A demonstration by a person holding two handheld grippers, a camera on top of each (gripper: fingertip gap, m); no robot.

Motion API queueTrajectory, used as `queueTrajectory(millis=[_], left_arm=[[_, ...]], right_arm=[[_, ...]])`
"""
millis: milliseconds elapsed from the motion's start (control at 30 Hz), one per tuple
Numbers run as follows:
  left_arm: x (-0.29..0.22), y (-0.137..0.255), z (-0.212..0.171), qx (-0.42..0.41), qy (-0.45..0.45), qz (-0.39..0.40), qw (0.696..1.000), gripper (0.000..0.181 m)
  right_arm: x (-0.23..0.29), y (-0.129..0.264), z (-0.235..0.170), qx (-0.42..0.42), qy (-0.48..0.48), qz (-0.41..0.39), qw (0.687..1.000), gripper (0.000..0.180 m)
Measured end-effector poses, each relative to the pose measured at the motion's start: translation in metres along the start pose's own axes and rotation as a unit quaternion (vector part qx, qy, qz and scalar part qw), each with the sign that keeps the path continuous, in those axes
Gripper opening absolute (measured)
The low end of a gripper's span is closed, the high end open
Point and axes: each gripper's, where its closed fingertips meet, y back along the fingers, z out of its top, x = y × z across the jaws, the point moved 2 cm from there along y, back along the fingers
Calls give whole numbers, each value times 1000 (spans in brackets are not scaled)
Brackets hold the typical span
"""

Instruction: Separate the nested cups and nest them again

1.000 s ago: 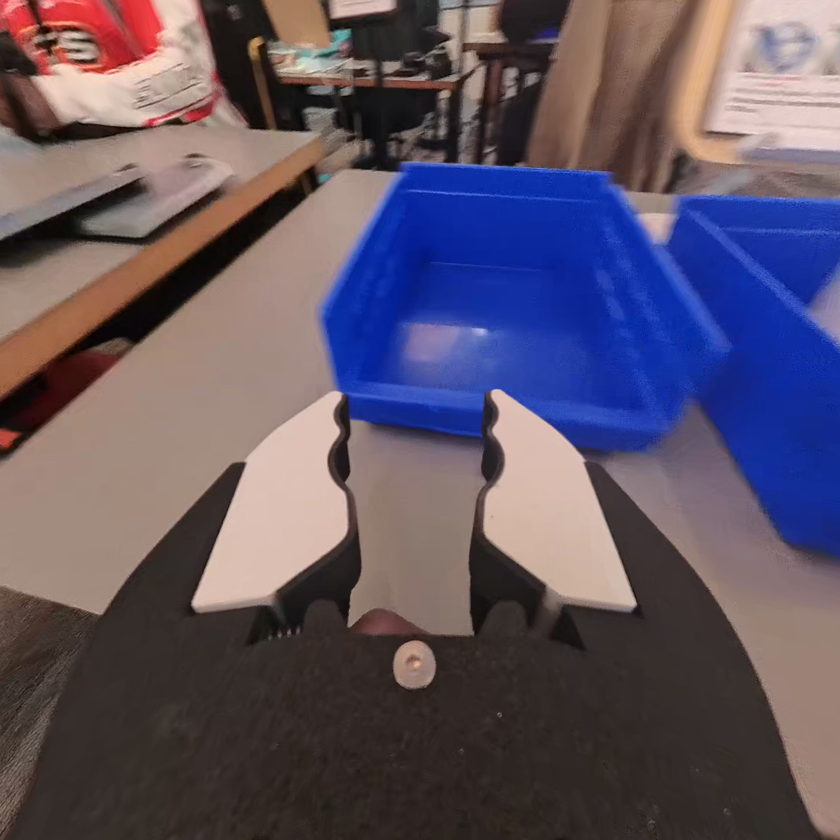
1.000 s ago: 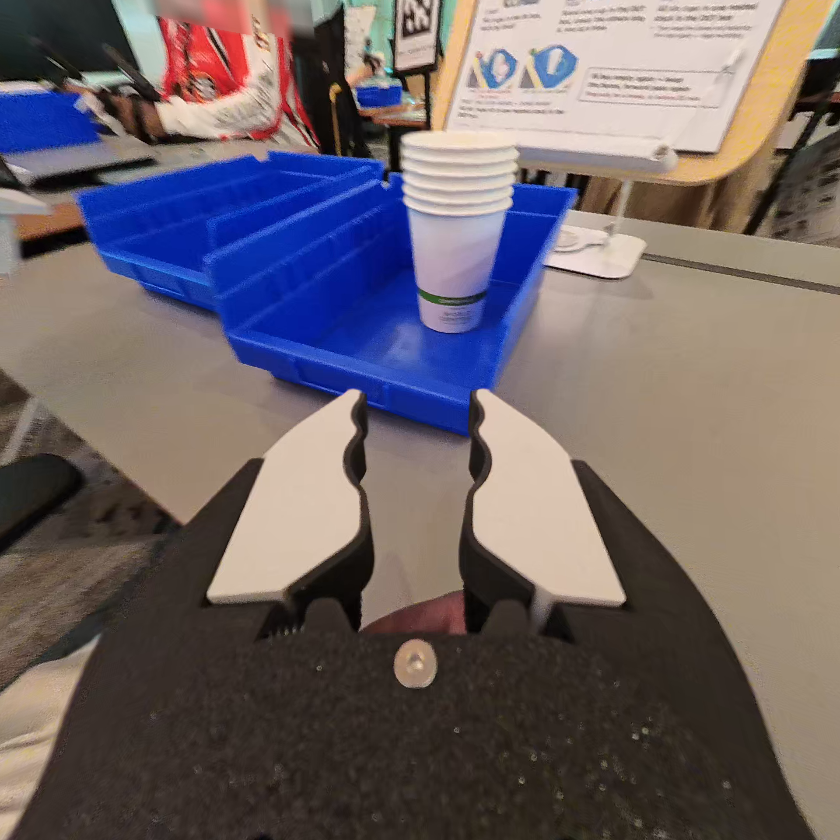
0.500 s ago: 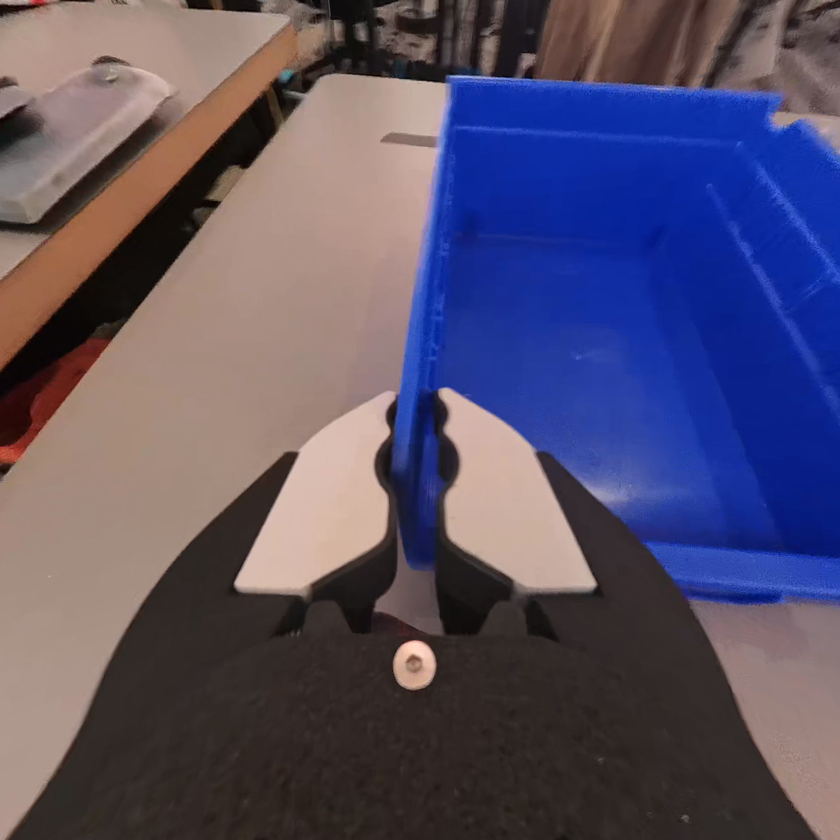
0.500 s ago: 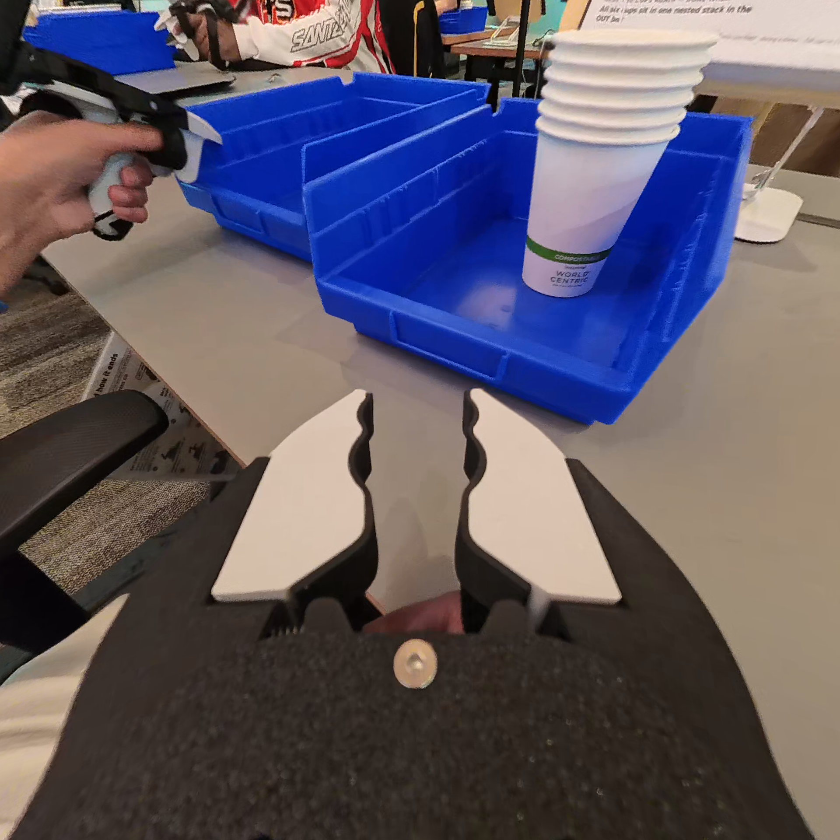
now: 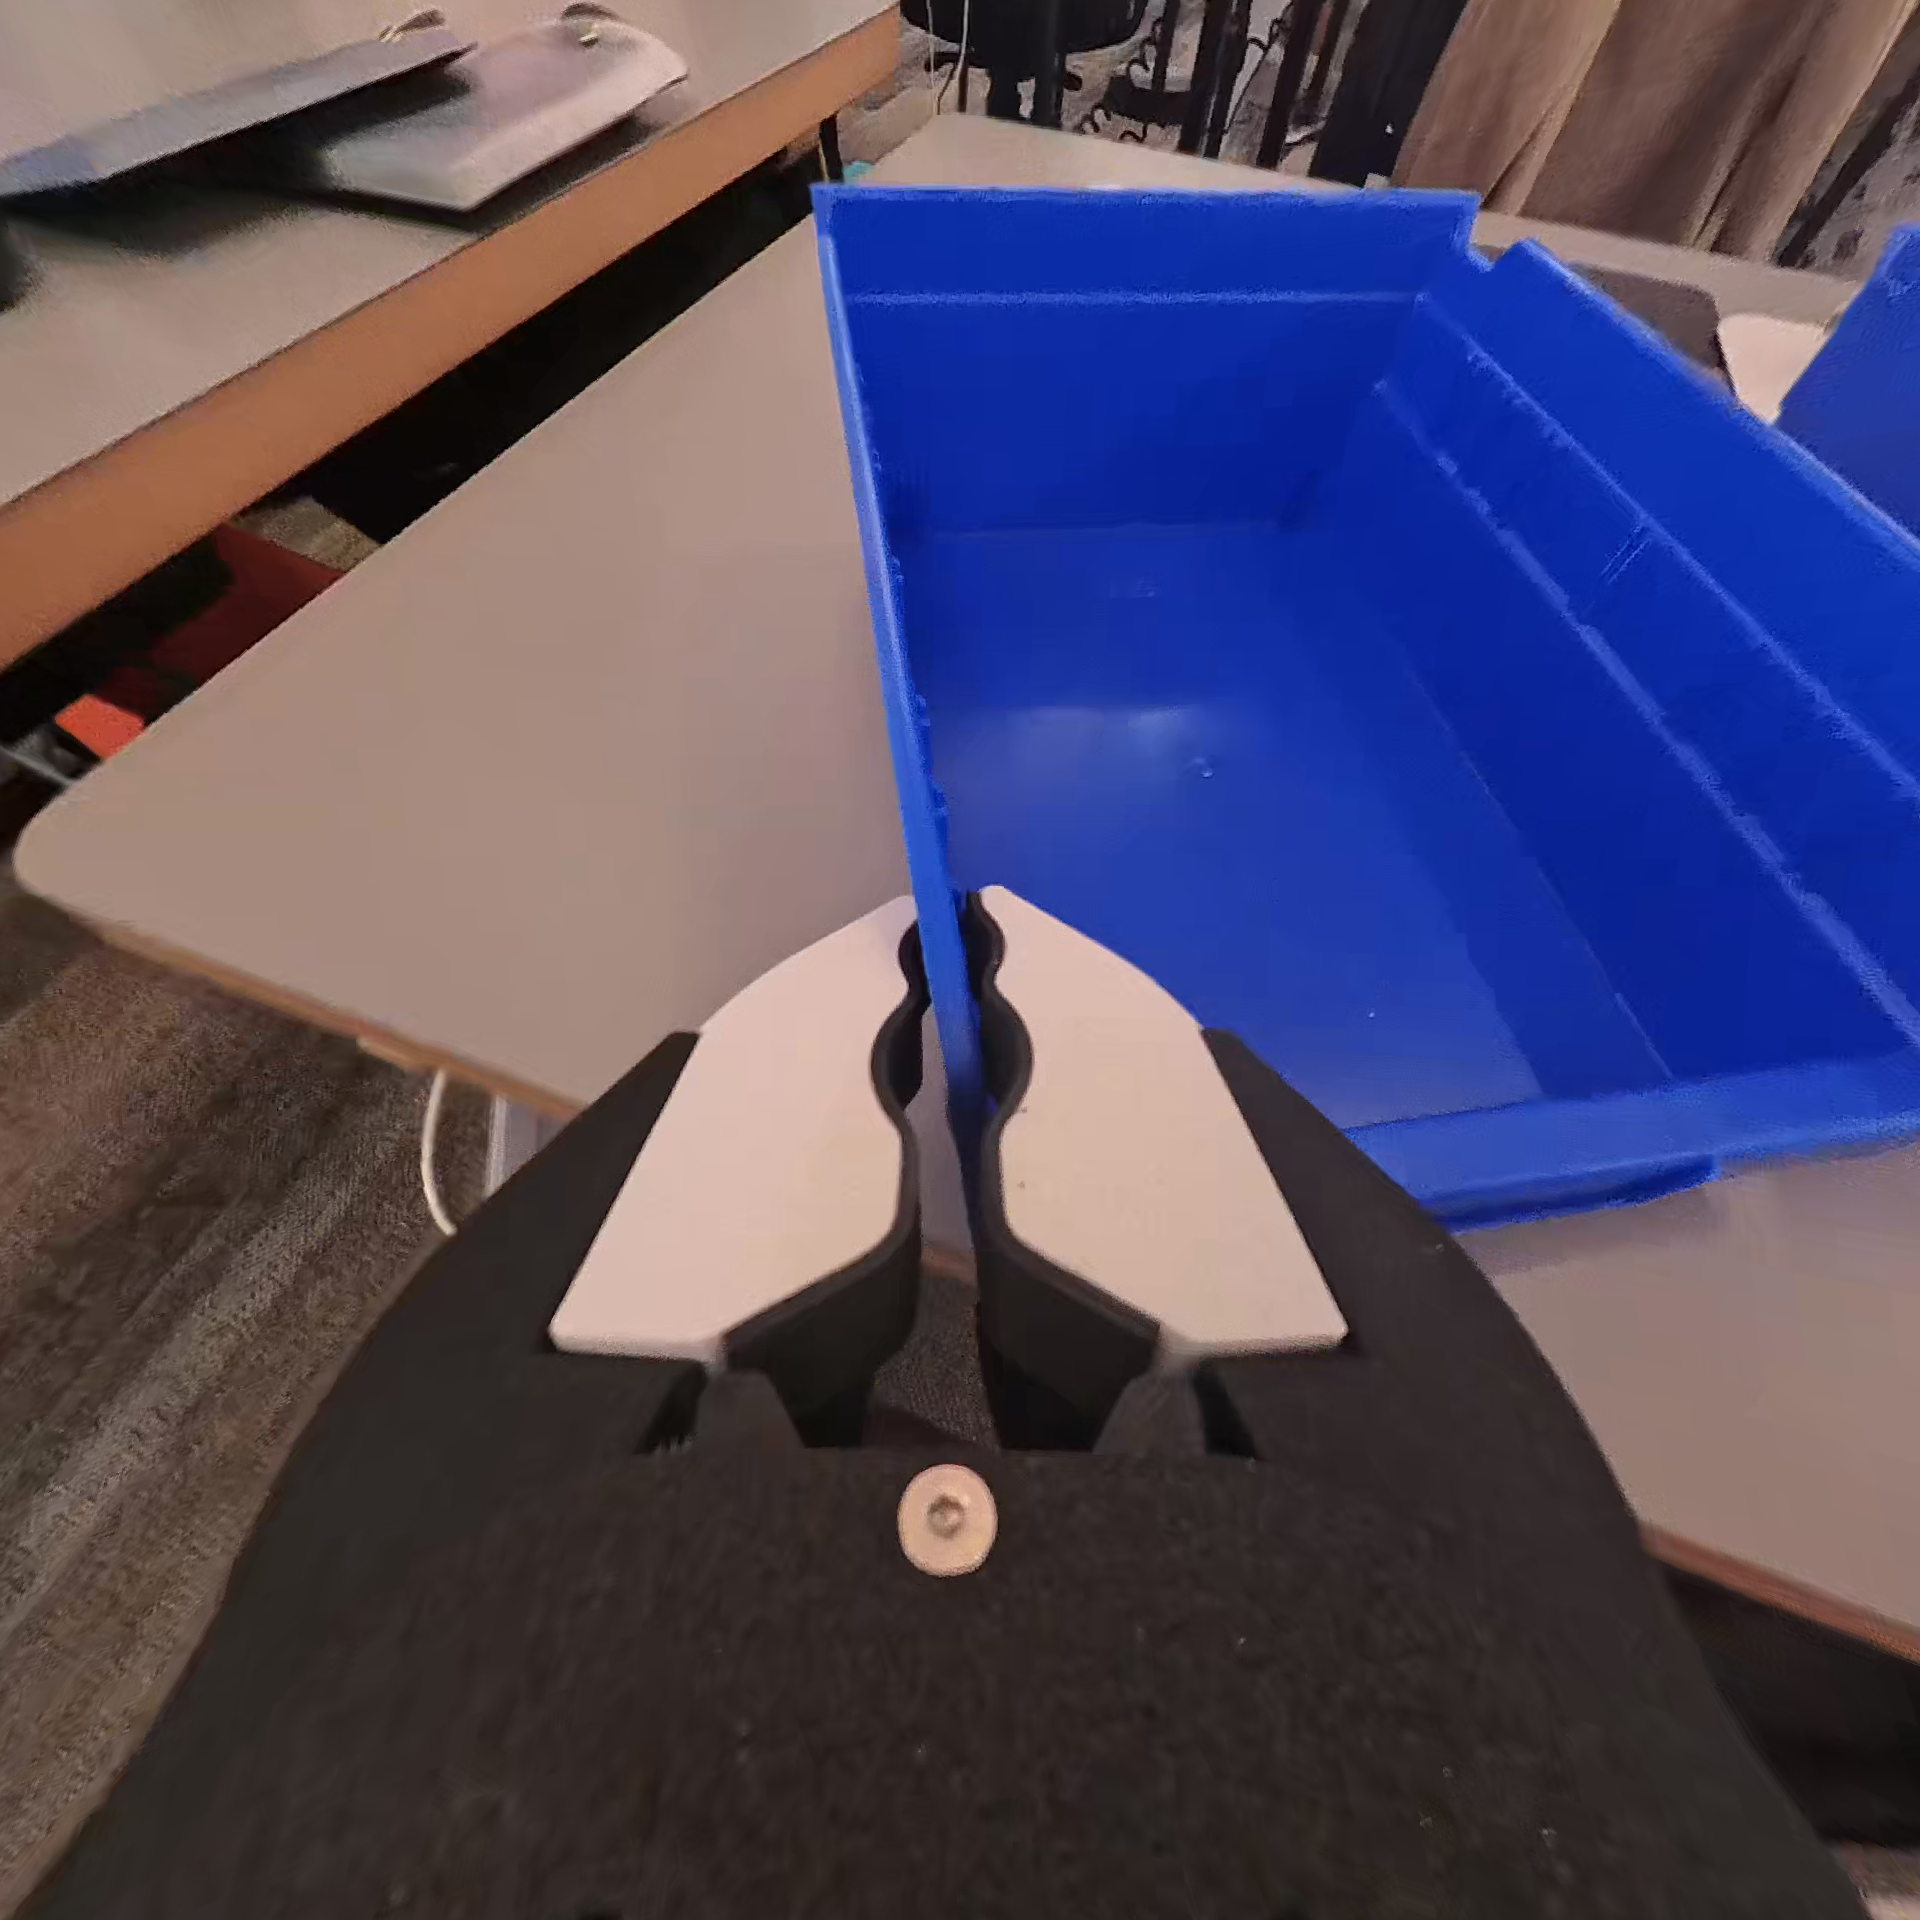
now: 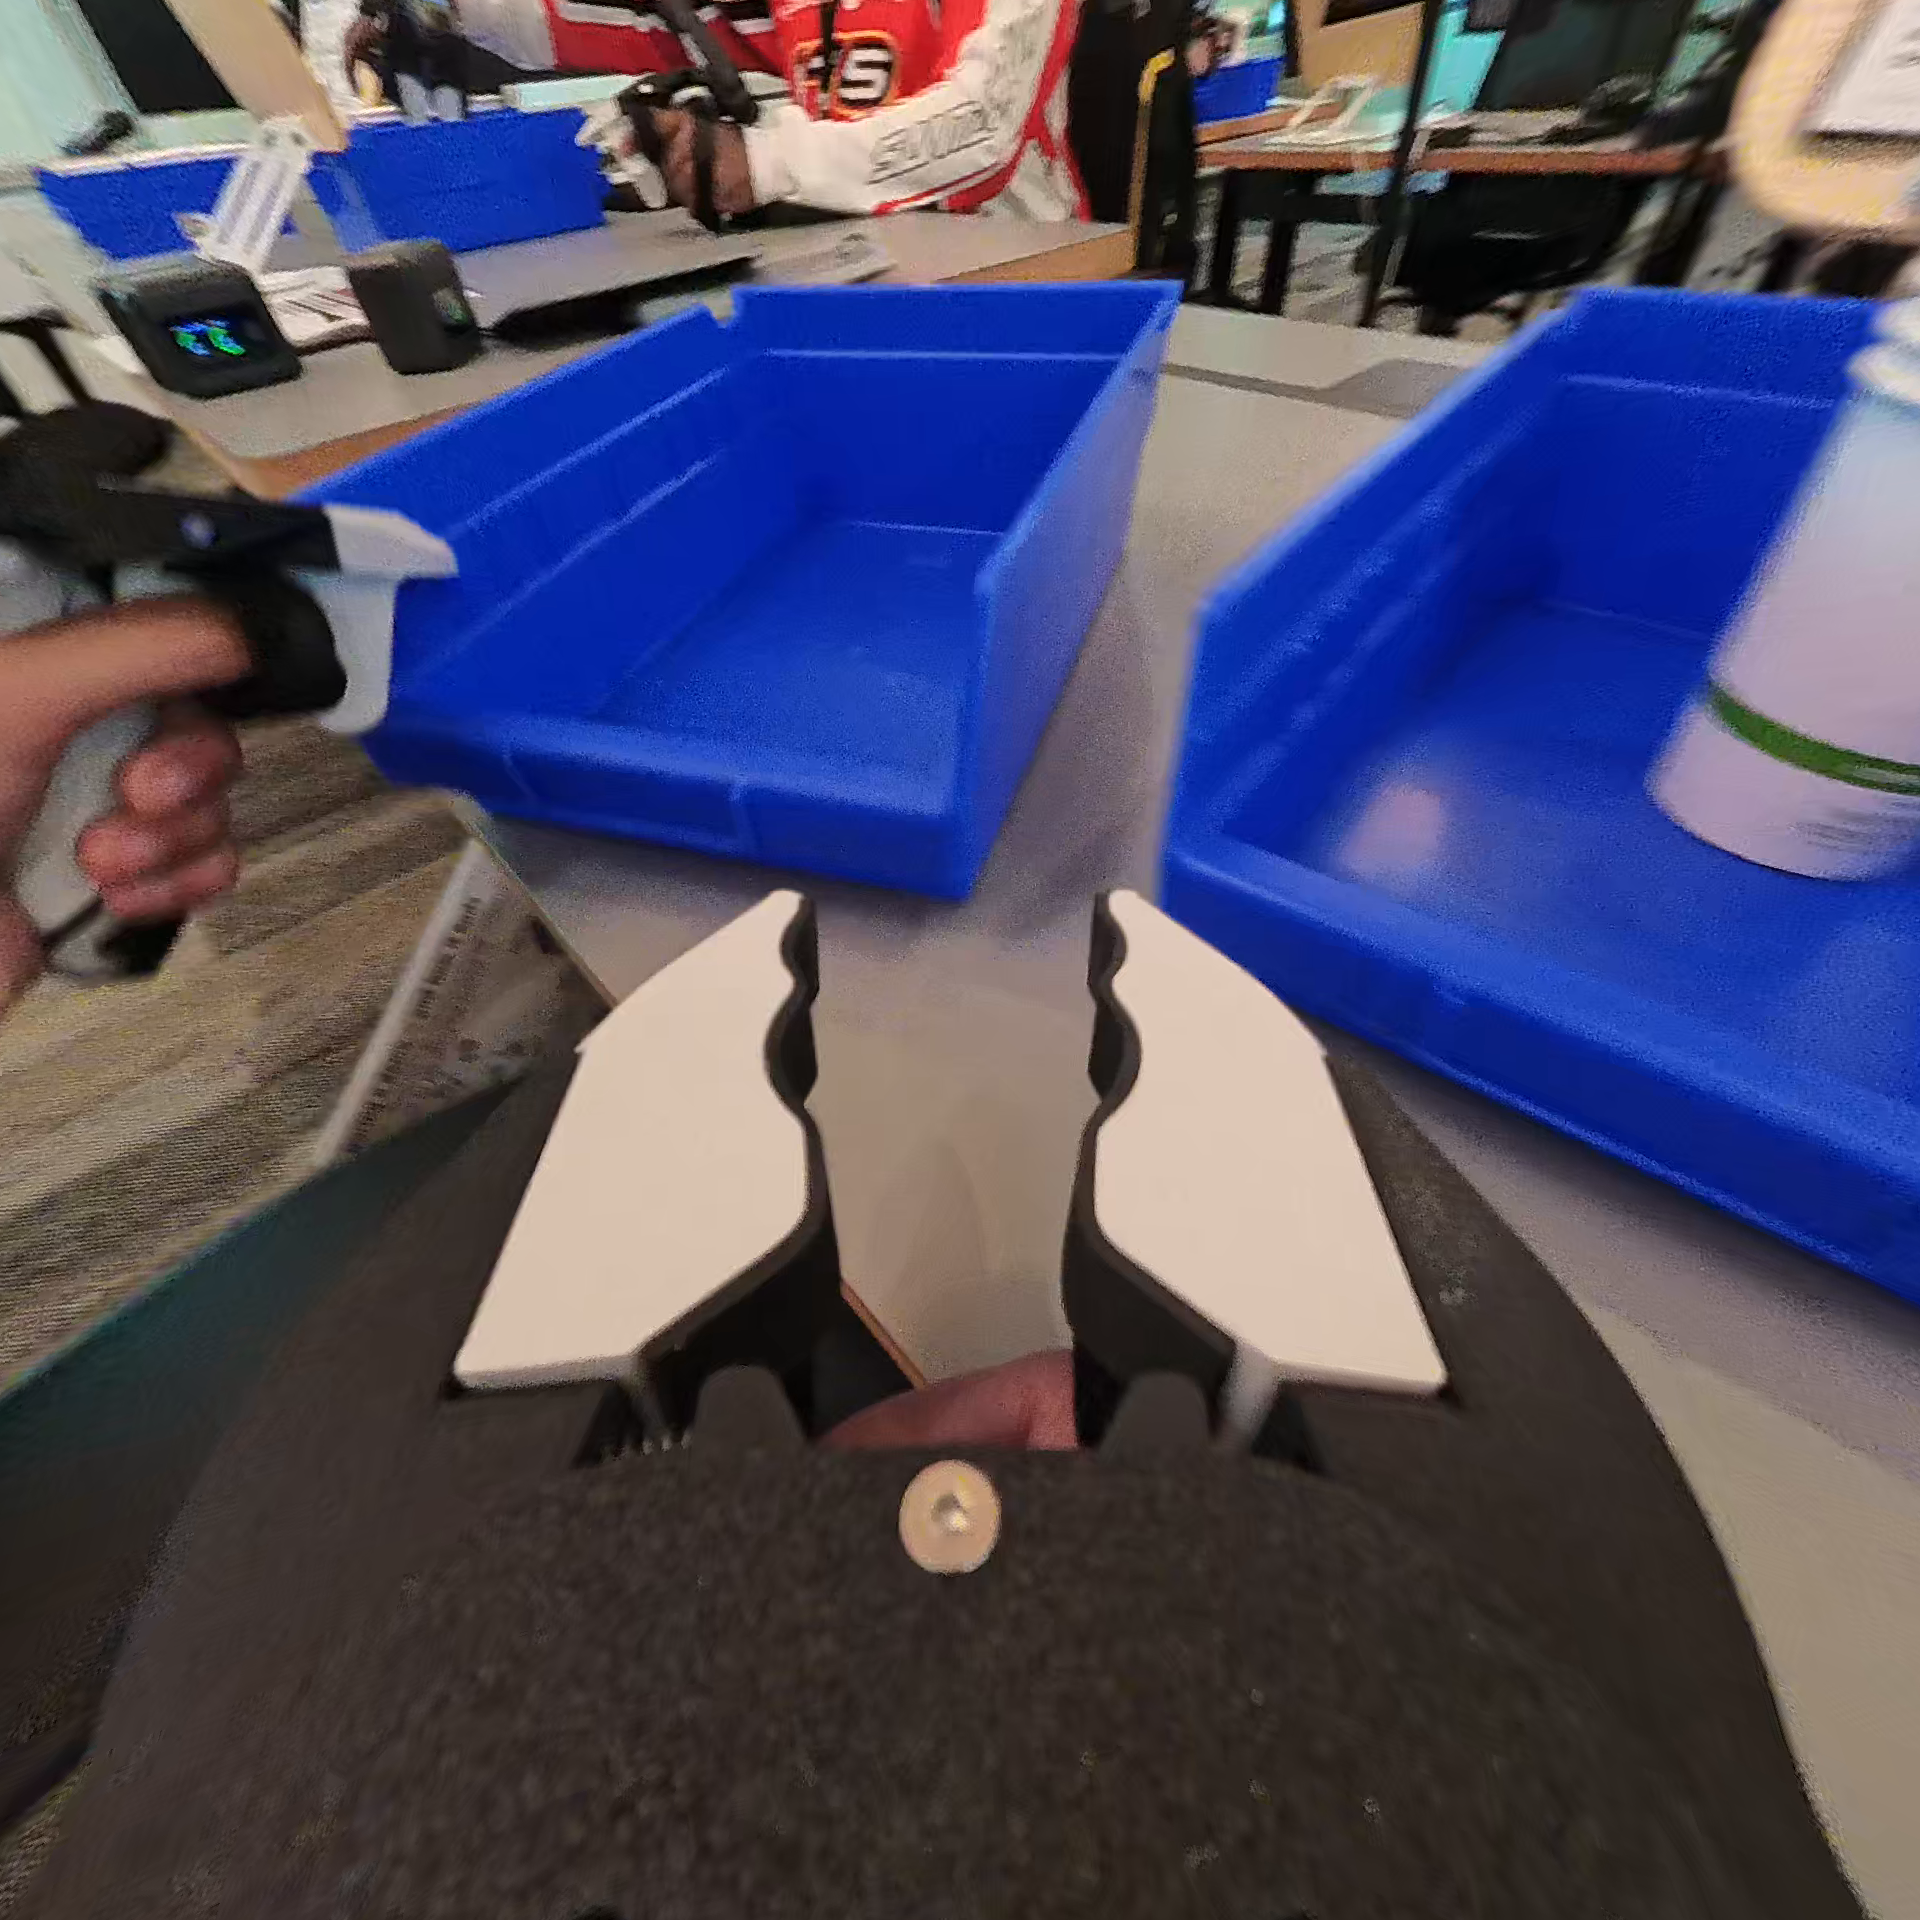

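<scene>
The cups, a white nested stack with a green band near the base, stand upright inside the right bin, blurred and cut off by the picture's edge. Just left of that bin, apart from it on the grey table, sits the left bin, with nothing in it. The left gripper is clamped narrow on the left bin's left wall, near its front corner. The right gripper hangs above the table in front of the gap between the 2 bins, its jaws wide apart and holding nothing.
</scene>
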Motion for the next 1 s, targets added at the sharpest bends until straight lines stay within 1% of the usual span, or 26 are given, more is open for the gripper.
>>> queueTrajectory(millis=[67, 100, 167, 233, 267, 300, 333, 367, 400, 500, 600, 733, 867, 1000], left_arm=[[6, 17, -8, -9, 13, 0, 1000, 4], [8, 24, -11, -12, 16, 0, 1000, 5], [10, 35, -16, -16, 14, 4, 1000, 5], [8, 45, -20, -23, 6, 6, 1000, 4], [6, 49, -22, -30, 1, 8, 1000, 4], [4, 54, -24, -41, -8, 10, 999, 5], [2, 58, -25, -54, -20, 22, 998, 5], [1, 62, -26, -68, -36, 42, 996, 5], [0, 68, -26, -87, -51, 59, 993, 5], [-8, 87, -20, -151, -75, 104, 980, 5], [-21, 109, 8, -214, -86, 118, 966, 5], [-61, 127, 72, -283, -101, 71, 951, 4], [-138, 136, 143, -347, -122, -15, 930, 4], [-241, 141, 193, -380, -130, -106, 910, 4]], right_arm=[[17, -28, 6, 13, -16, 30, 999, 52], [20, -40, 10, 17, -14, 30, 999, 55], [15, -55, 18, 0, -5, -4, 1000, 53], [15, -67, 12, 23, -9, -9, 1000, 49], [17, -72, 8, 38, -19, 0, 999, 46], [21, -74, 9, 35, -44, 19, 998, 37], [19, -74, 12, 28, -71, 13, 997, 28], [14, -74, 16, 20, -83, -7, 996, 12], [11, -74, 20, 7, -68, -22, 997, 6], [12, -63, 39, -49, -32, -56, 997, 5], [6, -43, 70, -108, -21, -68, 992, 6], [-28, 2, 127, -176, -16, -105, 979, 6], [-92, 69, 182, -238, -9, -175, 955, 5], [-171, 145, 213, -270, -8, -258, 928, 5]])
